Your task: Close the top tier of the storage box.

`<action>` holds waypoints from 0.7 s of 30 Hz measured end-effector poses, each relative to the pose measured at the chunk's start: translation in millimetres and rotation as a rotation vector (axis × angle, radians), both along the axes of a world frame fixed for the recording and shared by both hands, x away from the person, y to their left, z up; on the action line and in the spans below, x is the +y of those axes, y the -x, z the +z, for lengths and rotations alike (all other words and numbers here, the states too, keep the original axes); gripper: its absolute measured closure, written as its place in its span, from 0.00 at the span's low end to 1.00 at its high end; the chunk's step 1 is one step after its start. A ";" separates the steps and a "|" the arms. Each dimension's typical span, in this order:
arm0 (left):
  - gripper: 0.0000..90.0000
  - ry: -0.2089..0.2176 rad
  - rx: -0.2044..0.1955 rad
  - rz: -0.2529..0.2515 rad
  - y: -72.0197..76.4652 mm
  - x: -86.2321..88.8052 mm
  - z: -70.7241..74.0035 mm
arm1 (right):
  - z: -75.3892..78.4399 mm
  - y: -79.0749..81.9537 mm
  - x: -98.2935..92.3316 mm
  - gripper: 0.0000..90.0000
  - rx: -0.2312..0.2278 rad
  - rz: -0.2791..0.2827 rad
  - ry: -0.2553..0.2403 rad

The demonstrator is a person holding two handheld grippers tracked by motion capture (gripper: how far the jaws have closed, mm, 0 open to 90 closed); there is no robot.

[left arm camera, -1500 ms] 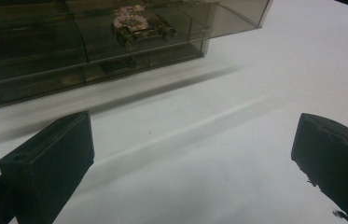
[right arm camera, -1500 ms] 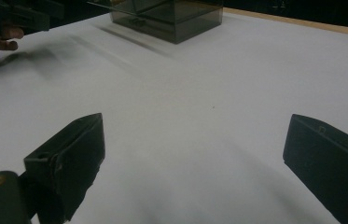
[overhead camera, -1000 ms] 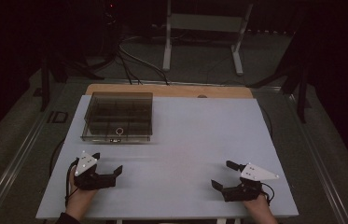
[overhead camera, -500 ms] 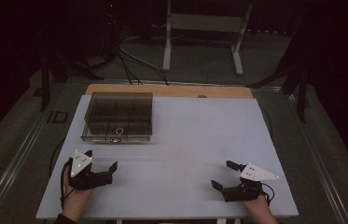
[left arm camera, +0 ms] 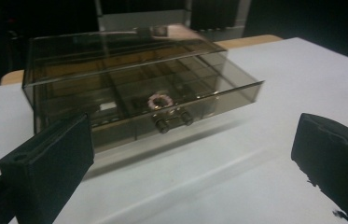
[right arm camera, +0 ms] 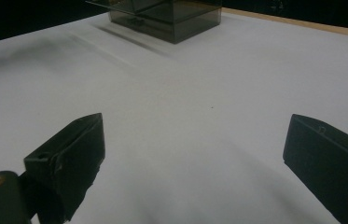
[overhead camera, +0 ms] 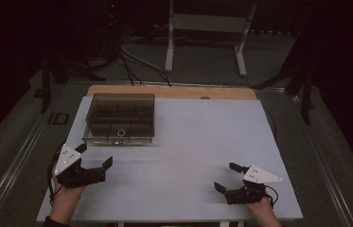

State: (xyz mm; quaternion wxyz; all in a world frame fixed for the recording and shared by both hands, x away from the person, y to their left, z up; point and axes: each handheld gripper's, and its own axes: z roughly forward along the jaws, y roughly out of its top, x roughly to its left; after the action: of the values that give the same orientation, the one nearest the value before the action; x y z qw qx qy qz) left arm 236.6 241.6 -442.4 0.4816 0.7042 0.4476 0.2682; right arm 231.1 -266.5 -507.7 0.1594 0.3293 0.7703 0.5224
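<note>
The smoked plastic box (overhead camera: pixel 119 118) sits on the far left part of the white table (overhead camera: pixel 198 137), its drawer slid a little way out toward the left gripper (overhead camera: pixel 94 156), whose jaws stand wide apart and empty just short of it. A small ring (left arm camera: pixel 158 100) lies in a front compartment, though the tinted walls blur the other cells. The right gripper (overhead camera: pixel 226 176), equally agape, rests well apart near the front right edge, its hand (overhead camera: pixel 264 212) cut off below.

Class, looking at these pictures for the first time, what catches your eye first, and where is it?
A smoky transparent box with inner compartments sits at the white table's far left, a small ring inside near its front. Nearer, the left gripper and right gripper are open.
</note>
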 end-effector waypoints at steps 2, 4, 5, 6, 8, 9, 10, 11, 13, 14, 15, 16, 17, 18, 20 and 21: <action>0.00 0.006 0.001 -0.019 0.0 0.8 4.0 | -0.3 -0.1 0.3 0.06 0.002 0.001 0.002; 0.00 0.000 0.006 -0.052 -0.8 0.1 7.5 | -0.2 -0.2 0.6 0.06 0.001 0.002 0.000; 0.00 -0.003 0.002 -0.067 -1.0 -0.7 9.1 | -0.2 -0.1 0.8 0.06 0.001 0.002 0.001; 0.00 -0.010 0.006 -0.085 -1.1 -1.4 10.7 | -0.3 0.1 0.9 0.06 0.001 0.003 0.004; 0.00 -0.023 0.005 -0.108 -1.5 -3.5 12.4 | -0.5 0.2 0.7 0.06 0.001 0.003 0.005; 0.00 -0.023 0.006 -0.111 -2.0 -4.0 12.8 | -0.4 0.1 0.5 0.06 0.001 0.001 0.003; 0.00 -0.019 0.011 -0.125 -2.8 -4.3 13.2 | -0.3 0.0 0.2 0.06 0.001 0.000 0.002; 0.00 -0.019 0.011 -0.125 -2.8 -4.3 13.2 | -0.3 0.0 0.2 0.06 0.001 0.000 0.002; 0.00 -0.024 0.007 -0.147 -4.8 -6.8 14.5 | -0.7 0.1 0.5 0.06 0.002 0.002 0.004; 0.00 -0.017 0.009 -0.151 -5.6 -7.5 14.9 | -0.6 0.1 0.8 0.06 0.003 0.003 0.005; 0.00 -0.018 0.009 -0.159 -6.5 -8.1 15.1 | -0.5 0.1 0.9 0.06 0.002 0.004 0.004; 0.00 -0.027 0.011 -0.154 -7.2 -9.1 15.0 | -0.4 0.2 1.0 0.06 0.002 0.005 0.004; 0.00 -0.031 0.010 -0.156 -8.0 -9.8 14.7 | -0.6 0.3 1.1 0.06 0.002 0.005 0.004; 0.00 -0.028 0.013 -0.159 -9.0 -10.2 13.8 | -0.7 0.3 1.0 0.06 0.004 0.004 0.004; 0.00 -0.023 0.034 -0.164 -11.7 -10.9 11.1 | -0.6 0.3 0.6 0.06 0.002 0.004 0.003; 0.00 -0.022 0.043 -0.179 -13.1 -11.0 9.3 | -0.3 0.4 0.5 0.06 0.002 0.003 0.001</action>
State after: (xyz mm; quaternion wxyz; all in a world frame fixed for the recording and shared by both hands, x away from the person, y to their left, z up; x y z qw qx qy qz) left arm 249.7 230.6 -433.1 0.4861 0.7522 0.3902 0.2137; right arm 230.6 -266.0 -508.0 0.1582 0.3285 0.7712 0.5218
